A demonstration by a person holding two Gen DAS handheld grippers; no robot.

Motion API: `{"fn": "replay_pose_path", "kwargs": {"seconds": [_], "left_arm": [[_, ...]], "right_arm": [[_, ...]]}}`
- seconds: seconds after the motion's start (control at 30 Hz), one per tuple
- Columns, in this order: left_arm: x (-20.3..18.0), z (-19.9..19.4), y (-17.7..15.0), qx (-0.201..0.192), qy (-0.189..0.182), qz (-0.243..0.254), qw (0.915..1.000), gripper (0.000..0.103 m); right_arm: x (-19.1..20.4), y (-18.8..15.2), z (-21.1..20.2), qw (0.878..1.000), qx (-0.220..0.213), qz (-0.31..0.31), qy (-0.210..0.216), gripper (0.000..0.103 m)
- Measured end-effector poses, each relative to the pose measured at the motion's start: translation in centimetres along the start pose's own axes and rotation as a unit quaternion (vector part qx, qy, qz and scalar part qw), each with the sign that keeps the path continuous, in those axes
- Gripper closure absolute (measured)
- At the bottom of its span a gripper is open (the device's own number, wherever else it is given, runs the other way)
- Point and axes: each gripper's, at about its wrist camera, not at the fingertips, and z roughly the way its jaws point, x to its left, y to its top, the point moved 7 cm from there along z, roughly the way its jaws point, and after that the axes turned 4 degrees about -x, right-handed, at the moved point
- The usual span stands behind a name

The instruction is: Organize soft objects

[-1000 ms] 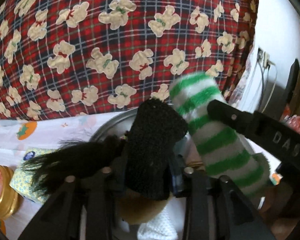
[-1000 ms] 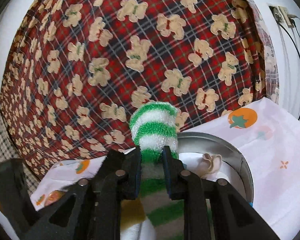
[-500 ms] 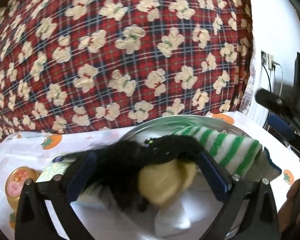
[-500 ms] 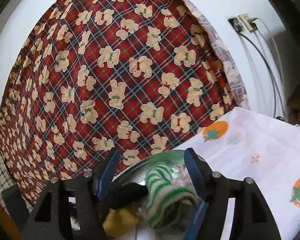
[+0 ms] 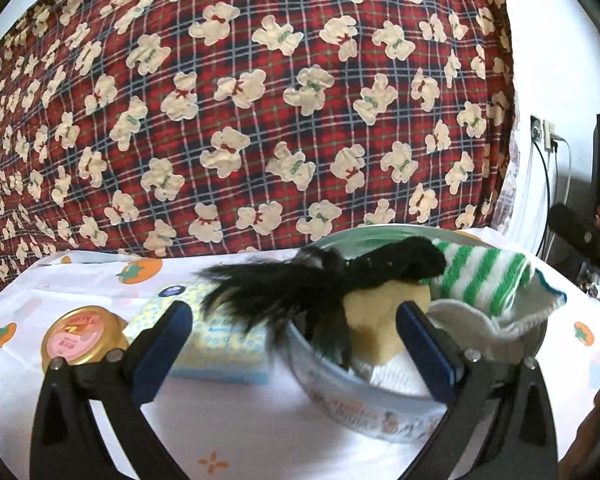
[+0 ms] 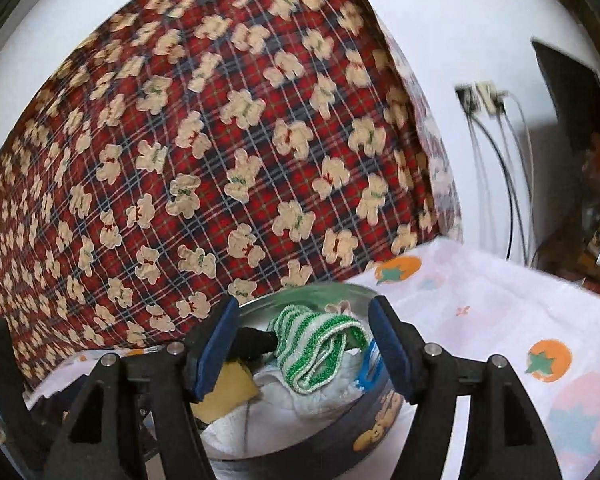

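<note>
The round tin (image 5: 364, 412) sits just ahead of the left gripper (image 5: 292, 344), whose jaws stand wide apart with nothing held. In the tin lie a black fuzzy sock (image 5: 396, 260) with a black furry tuft (image 5: 268, 292) spilling over the rim, a yellow sponge (image 5: 376, 320), a green-striped sock (image 5: 484, 276) and white cloths (image 5: 472, 316). Left of these jaws on the counter (image 5: 220, 420) rest a tissue pack (image 5: 224, 344) and a gold-lidded jar (image 5: 78, 338). The right gripper (image 6: 304, 344) is also parted and empty, the green-striped sock (image 6: 316, 344) lying beyond its jaws in the tin (image 6: 340, 436).
</note>
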Motion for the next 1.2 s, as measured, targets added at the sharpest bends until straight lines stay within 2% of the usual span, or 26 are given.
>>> {"fn": "replay_pose_path", "kwargs": {"seconds": [0.17, 0.43, 0.7, 0.9, 1.2], "left_arm": [[0.6, -1.1, -0.3, -0.006, -0.002, 0.0, 1.0, 0.0], [2.1, -2.5, -0.6, -0.014, 0.009, -0.014, 0.9998, 0.0], [2.7, -2.8, -0.9, -0.01, 0.009, -0.027, 0.9995, 0.0], [2.7, -3.0, -0.8, -0.015, 0.011, -0.023, 0.9996, 0.0], [2.6, -3.3, -0.9, -0.017, 0.014, -0.021, 0.9995, 0.0]], "right_arm": [[1.6, 0.1, -1.6, 0.998, -0.03, -0.046, -0.009, 0.034], [3.9, -0.4, -3.3, 0.994, -0.05, -0.098, -0.009, 0.034], [4.7, -1.0, -3.7, 0.993, -0.048, -0.111, -0.006, 0.031], [4.4, -0.6, -4.8, 0.992, -0.071, -0.104, -0.017, 0.026], [4.5, -0.3, -5.6, 0.99, -0.087, -0.106, -0.02, 0.024]]}}
